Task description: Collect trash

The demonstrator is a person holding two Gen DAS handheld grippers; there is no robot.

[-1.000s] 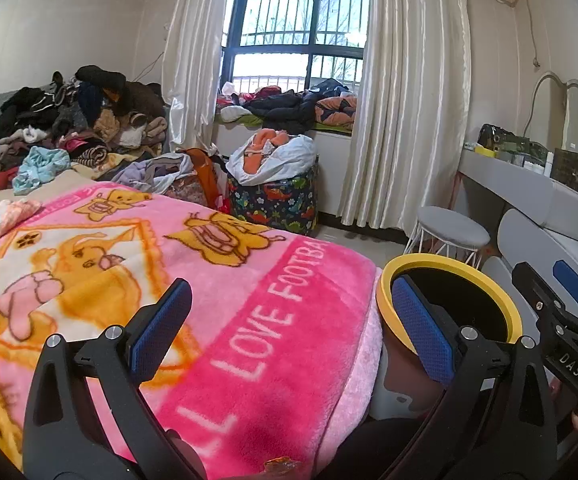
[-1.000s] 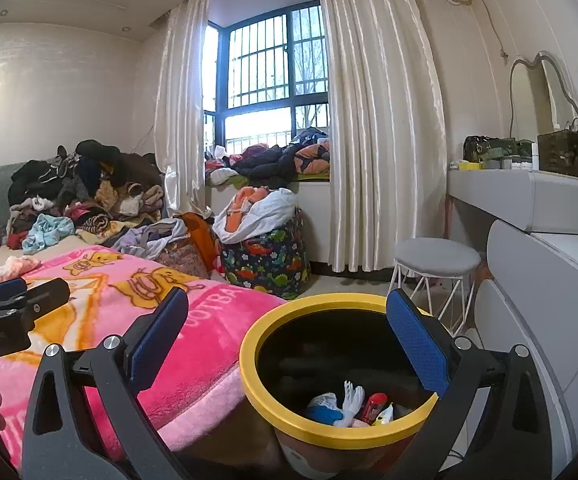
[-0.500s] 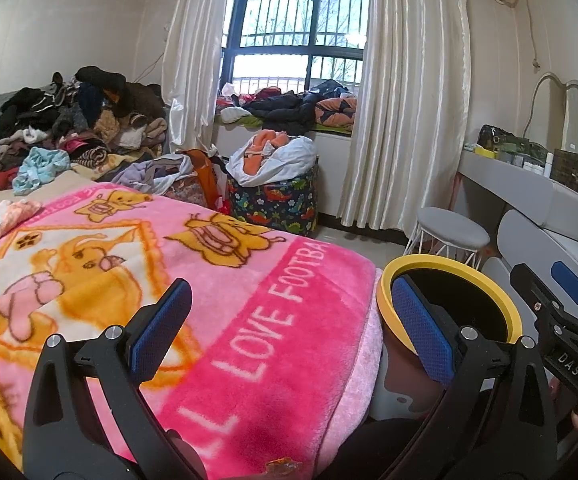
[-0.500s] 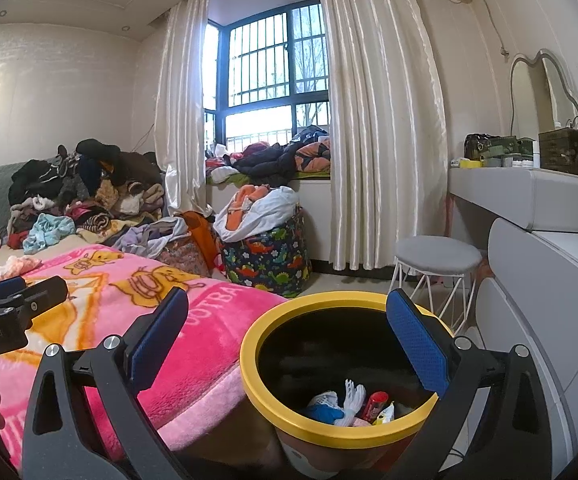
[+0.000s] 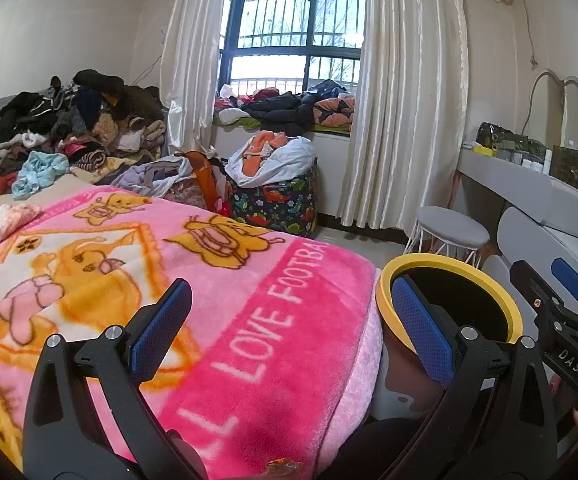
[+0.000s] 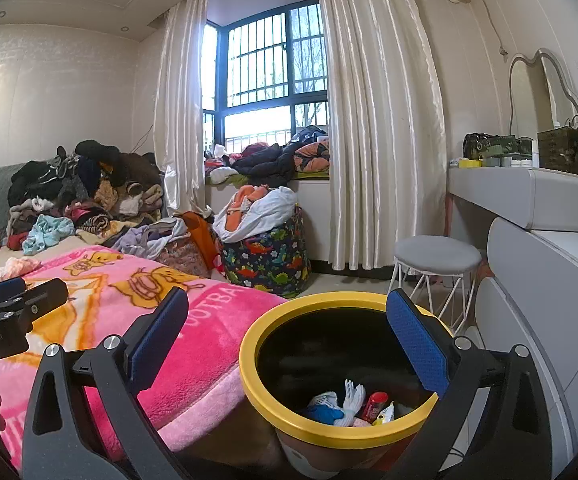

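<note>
Beside the bed, at the corner of the pink fleece cartoon-print blanket (image 6: 193, 344), stands the round yellow-rimmed trash bin (image 6: 249, 376), and the trash already collected lies at its bottom: a crumpled white-and-blue wrapper (image 6: 331, 408), a small red tube-shaped item (image 6: 373, 404) and a scrap of yellow-and-white packaging (image 6: 385, 416), all loosely heaped and touching one another. One more bit of litter, a small orange crinkled wrapper (image 5: 285, 467), seems to sit at the near edge of the blanket in the left wrist view, though it is half cut off by the frame and hard to identify. The left gripper (image 5: 289, 320) hangs over the blanket with its blue pads spread wide and nothing between them; the right gripper (image 6: 285, 332) is likewise wide apart and empty, poised just above the bin's mouth. Judging by looks, such wrappers are nearly weightless, thin and crushable, likely slick film, so a pinch across a raised fold or crumpled ridge would hold better than a flat edge. The soft pile beneath may let a fingertip (image 5: 161, 332) snag fleece along with the wrapper.
</note>
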